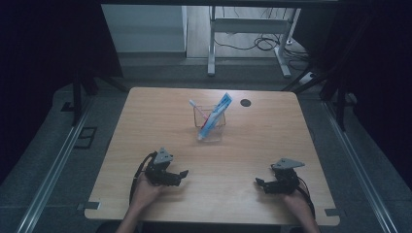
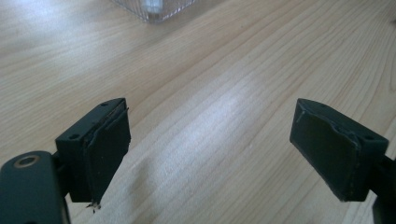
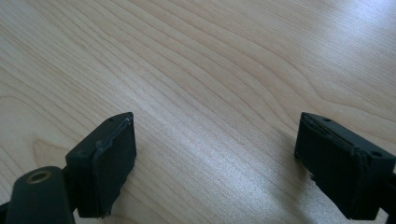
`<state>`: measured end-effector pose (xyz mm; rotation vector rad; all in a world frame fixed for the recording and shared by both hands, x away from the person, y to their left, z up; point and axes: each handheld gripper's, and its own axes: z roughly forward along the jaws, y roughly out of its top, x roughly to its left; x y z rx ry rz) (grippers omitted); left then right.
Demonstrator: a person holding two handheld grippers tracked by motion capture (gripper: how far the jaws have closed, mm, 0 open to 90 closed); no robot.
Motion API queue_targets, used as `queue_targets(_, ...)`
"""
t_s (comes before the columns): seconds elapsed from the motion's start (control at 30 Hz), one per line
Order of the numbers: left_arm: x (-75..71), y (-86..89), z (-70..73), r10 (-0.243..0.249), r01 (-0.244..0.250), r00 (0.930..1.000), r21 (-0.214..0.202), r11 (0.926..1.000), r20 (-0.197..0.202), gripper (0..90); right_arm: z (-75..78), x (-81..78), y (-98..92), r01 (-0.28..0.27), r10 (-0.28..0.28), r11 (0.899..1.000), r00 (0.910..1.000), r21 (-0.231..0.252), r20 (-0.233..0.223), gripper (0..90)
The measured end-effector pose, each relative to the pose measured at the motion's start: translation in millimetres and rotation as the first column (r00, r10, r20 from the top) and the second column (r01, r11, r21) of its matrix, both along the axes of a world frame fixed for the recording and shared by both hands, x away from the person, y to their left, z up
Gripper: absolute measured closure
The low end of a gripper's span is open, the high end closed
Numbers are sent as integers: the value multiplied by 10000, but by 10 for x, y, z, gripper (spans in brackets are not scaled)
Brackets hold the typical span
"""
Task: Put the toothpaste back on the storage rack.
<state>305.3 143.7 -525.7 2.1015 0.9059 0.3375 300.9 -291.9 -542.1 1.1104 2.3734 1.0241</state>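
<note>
Both tools, left [image 1: 180, 173] and right [image 1: 260, 183], rest wide and empty on the surface [image 1: 252, 145], well short of the cup [image 1: 210, 127] propping tube [image 1: 215, 115] and toothbrush [image 1: 198, 108].

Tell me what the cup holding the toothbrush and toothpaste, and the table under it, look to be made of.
The cup looks like clear plastic or possibly glass: the toothpaste tube and toothbrush show through its walls. The table seems to be light wood or wood-look laminate, matte with a soft sheen: grain lines run across it in both gripper views.
</note>
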Motion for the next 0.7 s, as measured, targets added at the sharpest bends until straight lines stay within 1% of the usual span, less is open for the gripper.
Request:
queue_targets(0.17, -22, -7, -78, -29, 33, 9997, 205, 9998, -234, 126, 0, 1, 0, -9, 9, 10000, 10000, -1, 13, 126)
queue_targets(0.33, -15, -64, -168, -117, 150, 9985, 598, 9981, -544, 126, 0, 0, 0, -2, 2, 10000, 10000, 1, 4, 126)
queue_targets(0.37, -11, -78, -179, -132, 181, 9979, 777, 9968, -630, 126, 0, 0, 0, -2, 2, 10000, 10000, 0, 6, 126)
queue_targets(0.4, -14, -93, -181, -123, 177, 9983, 934, 9955, -575, 125, 0, 0, 0, -2, 2, 10000, 10000, 1, 4, 126)
queue_targets(0.47, -19, -115, -183, -97, 152, 9987, 1116, 9936, -495, 126, 0, 0, 0, -2, 2, 10000, 10000, 2, 5, 126)
queue_targets(0.63, -20, -119, -184, -26, 83, 9987, 1122, 9937, -506, 127, -1, 0, 0, -1, 1, 10000, 10000, 2, 6, 126)
queue_targets(0.7, -34, -133, -182, 236, -175, 9983, 1130, 9934, -529, 127, -1, 0, 0, -4, 4, 10000, 10000, 2, 5, 126)
